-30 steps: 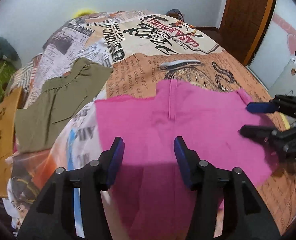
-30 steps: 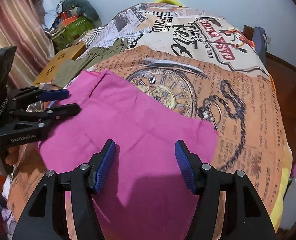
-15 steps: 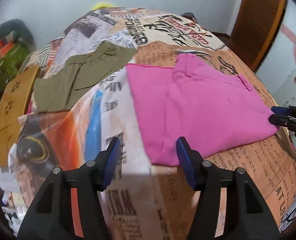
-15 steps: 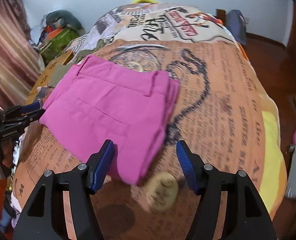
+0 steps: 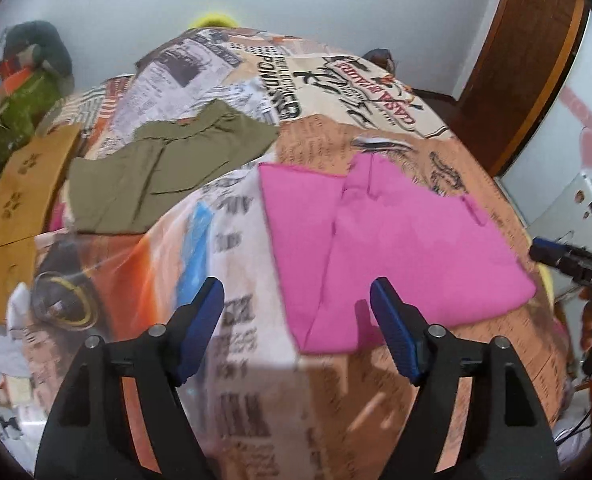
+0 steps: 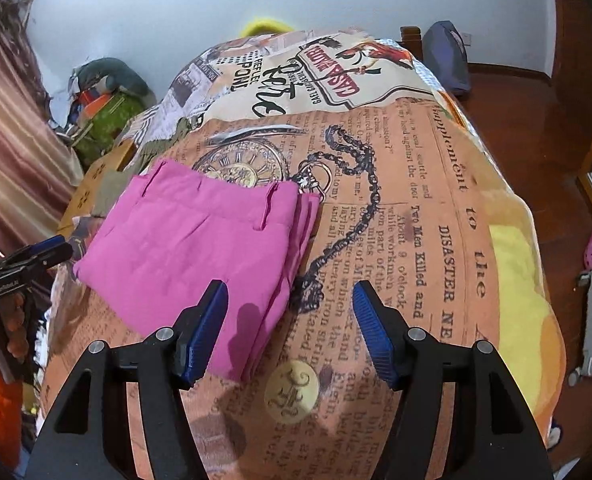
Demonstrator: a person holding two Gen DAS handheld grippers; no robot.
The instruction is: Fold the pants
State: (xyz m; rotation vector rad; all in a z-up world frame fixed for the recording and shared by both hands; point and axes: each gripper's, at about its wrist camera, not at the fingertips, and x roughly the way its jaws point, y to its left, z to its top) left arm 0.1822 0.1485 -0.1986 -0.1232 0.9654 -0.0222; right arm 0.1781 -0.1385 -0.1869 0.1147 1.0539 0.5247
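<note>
The pink pants (image 5: pixel 396 248) lie folded in a flat stack on the printed bedspread (image 5: pixel 236 360); they also show in the right wrist view (image 6: pixel 200 248) with the waistband at the far side. My left gripper (image 5: pixel 296 332) is open and empty, raised above the stack's near left corner. My right gripper (image 6: pixel 290 328) is open and empty, raised above the stack's near right edge. Each gripper shows at the edge of the other's view, the right one (image 5: pixel 564 258) and the left one (image 6: pixel 36 254).
Folded olive pants (image 5: pixel 168 172) lie on the bed to the left of the pink stack. A brown cardboard piece (image 5: pixel 20 196) sits at the bed's left edge. A pile of bags (image 6: pixel 100 108) stands by the wall. Wooden floor (image 6: pixel 536 140) lies to the right.
Both grippers have drawn back and up from the pink pants, which lay under them a second ago. The pants now lie folded and untouched.
</note>
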